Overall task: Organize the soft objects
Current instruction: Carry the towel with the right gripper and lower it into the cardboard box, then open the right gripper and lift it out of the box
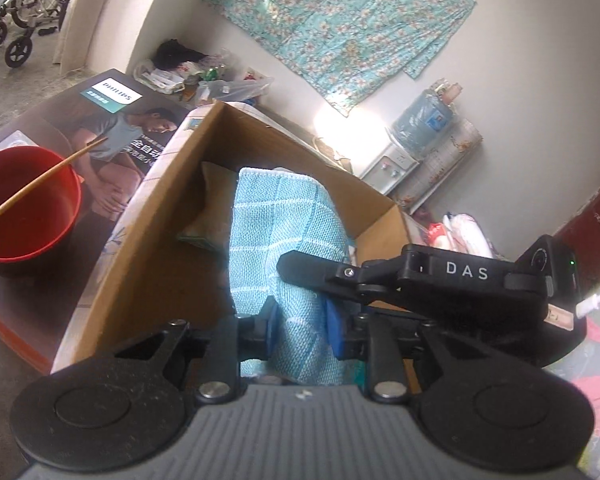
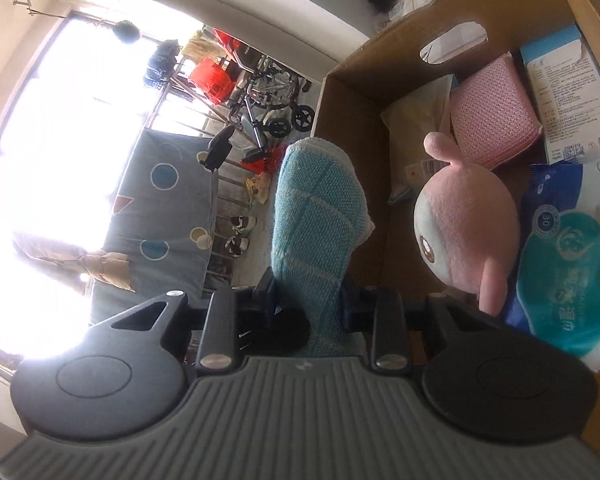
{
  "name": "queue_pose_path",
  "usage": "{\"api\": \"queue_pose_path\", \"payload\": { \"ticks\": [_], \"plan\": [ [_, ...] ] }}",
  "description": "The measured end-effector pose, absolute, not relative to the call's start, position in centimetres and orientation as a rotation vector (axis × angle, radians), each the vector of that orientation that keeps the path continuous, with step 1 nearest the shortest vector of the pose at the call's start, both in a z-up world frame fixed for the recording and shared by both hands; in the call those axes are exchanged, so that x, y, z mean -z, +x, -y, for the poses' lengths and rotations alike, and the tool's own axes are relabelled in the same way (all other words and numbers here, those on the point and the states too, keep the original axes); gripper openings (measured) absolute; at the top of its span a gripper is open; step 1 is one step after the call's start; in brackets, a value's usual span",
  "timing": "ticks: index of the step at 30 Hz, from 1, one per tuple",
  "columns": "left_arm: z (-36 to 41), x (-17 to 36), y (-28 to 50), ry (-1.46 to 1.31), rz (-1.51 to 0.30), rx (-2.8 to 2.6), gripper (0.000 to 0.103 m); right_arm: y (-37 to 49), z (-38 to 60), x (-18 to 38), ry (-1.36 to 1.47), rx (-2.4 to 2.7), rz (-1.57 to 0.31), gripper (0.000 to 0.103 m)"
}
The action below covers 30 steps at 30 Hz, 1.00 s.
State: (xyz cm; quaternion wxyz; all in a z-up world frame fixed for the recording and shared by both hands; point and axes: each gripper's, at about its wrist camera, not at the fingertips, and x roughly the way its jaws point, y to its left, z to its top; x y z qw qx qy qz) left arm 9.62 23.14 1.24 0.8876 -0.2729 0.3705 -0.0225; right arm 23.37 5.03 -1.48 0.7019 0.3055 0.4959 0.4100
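L gripper (image 1: 305, 330) fingers clenched on blue cloth (image 1: 284, 236); R gripper (image 2: 309, 300) fingers clamp same cloth. Cloth held over box (image 1: 148, 248) near edge. Inside box: pink plush (image 2: 466, 224), pink pad (image 2: 494, 118), tissue pack (image 2: 564, 276).

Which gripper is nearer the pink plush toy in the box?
Right. The right gripper, gripping the blue cloth, is right beside the plush toy; the left gripper view doesn't show the toy.

The towel (image 1: 284, 240) is coarse woven cloth, the box (image 1: 148, 240) matt brown cardboard, the toy (image 2: 464, 236) soft plush, the bowl (image 1: 24, 216) glossy red, and the pack (image 2: 564, 276) shiny plastic film.
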Motion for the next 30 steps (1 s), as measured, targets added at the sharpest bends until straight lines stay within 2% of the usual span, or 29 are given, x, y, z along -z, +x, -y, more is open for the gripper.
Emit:
{"api": "queue_pose_path", "payload": {
  "ticks": [6, 10, 13, 15, 18, 30],
  "plan": [
    [-23.8, -1.6, 9.1, -0.491, -0.766, -0.031, 0.041, 24.7, -8.9, 3.7, 0.604, -0.849, -1.165, 0.024],
    [-23.9, -1.9, 8.5, -0.458, -0.749, -0.058, 0.044, 25.2, -10.2, 5.3, 0.569, -0.841, -1.219, 0.027],
    [-23.9, -1.9, 8.1, -0.449, -0.745, -0.071, 0.046, 25.3, -11.0, 6.0, 0.563, -0.847, -1.231, 0.032],
    [-24.0, -1.9, 8.1, -0.454, -0.747, -0.071, 0.05, 25.1, -11.1, 5.7, 0.563, -0.863, -1.224, 0.045],
    [-24.1, -1.9, 8.0, -0.453, -0.738, -0.077, 0.051, 24.9, -10.9, 5.0, 0.573, -0.885, -1.203, 0.056],
    [-22.8, -2.6, 7.0, -0.449, -0.718, -0.076, 0.062, 23.8, -6.7, 2.4, 0.659, -0.901, -1.095, 0.057]
  ]
}}
